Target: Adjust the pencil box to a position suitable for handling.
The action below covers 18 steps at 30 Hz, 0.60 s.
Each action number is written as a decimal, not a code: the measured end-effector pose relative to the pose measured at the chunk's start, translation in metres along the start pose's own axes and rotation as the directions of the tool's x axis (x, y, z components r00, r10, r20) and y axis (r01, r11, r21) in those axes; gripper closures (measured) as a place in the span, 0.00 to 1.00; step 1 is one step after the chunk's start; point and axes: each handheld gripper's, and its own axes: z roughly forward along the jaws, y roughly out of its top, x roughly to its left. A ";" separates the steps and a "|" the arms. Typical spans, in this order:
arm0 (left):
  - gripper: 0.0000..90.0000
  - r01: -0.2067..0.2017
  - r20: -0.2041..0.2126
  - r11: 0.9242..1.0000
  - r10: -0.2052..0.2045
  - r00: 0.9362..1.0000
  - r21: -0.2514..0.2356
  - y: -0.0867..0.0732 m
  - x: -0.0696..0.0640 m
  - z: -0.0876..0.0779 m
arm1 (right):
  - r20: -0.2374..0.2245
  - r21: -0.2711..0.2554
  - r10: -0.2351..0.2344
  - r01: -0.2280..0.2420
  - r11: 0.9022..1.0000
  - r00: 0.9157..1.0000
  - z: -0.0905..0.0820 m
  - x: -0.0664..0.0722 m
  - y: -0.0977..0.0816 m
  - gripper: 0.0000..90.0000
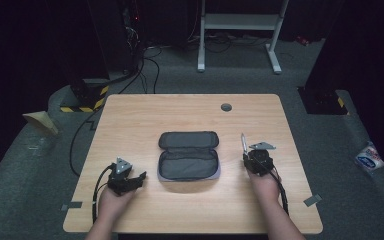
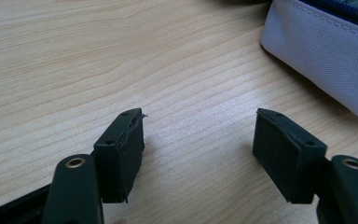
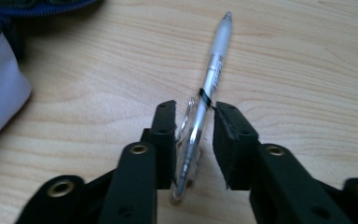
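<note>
Jaws spread and empty on my left gripper (image 2: 198, 149), low over the wooden table (image 1: 130, 120). Open pencil case (image 1: 188, 155) lies mid-table between both hands. My right gripper (image 3: 193, 140) clamps a pen (image 3: 213, 70); likely next: carry it into the case.

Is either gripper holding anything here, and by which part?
The right gripper clamps a pen at its clip end, tip pointing away. The left gripper is open, holding nothing.
</note>
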 end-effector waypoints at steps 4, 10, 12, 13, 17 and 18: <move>0.37 0.000 0.001 1.000 0.000 1.000 0.001 0.000 0.000 0.000 | 0.005 0.006 0.028 -0.028 1.000 1.000 0.008 0.000 0.007 0.70; 0.37 -0.001 0.002 1.000 0.001 1.000 0.000 0.000 0.000 0.000 | 0.017 0.037 0.022 -0.023 0.999 1.000 0.016 0.002 0.005 0.80; 0.37 -0.002 0.002 1.000 0.002 1.000 0.000 0.000 0.000 0.000 | 0.013 0.037 0.011 -0.012 0.999 1.000 0.013 0.001 0.002 0.81; 0.37 -0.001 0.002 1.000 0.001 1.000 0.001 0.000 0.000 0.000 | 0.011 0.040 0.019 -0.020 0.999 1.000 0.010 0.001 -0.001 0.82; 0.37 -0.003 0.001 1.000 0.003 1.000 0.001 0.000 0.000 0.000 | -0.006 0.031 0.019 -0.018 0.999 1.000 -0.004 0.000 -0.016 0.83; 0.37 -0.003 0.001 1.000 0.003 1.000 0.001 0.000 0.000 0.000 | -0.009 0.030 0.010 -0.010 0.999 1.000 -0.007 0.000 -0.019 0.82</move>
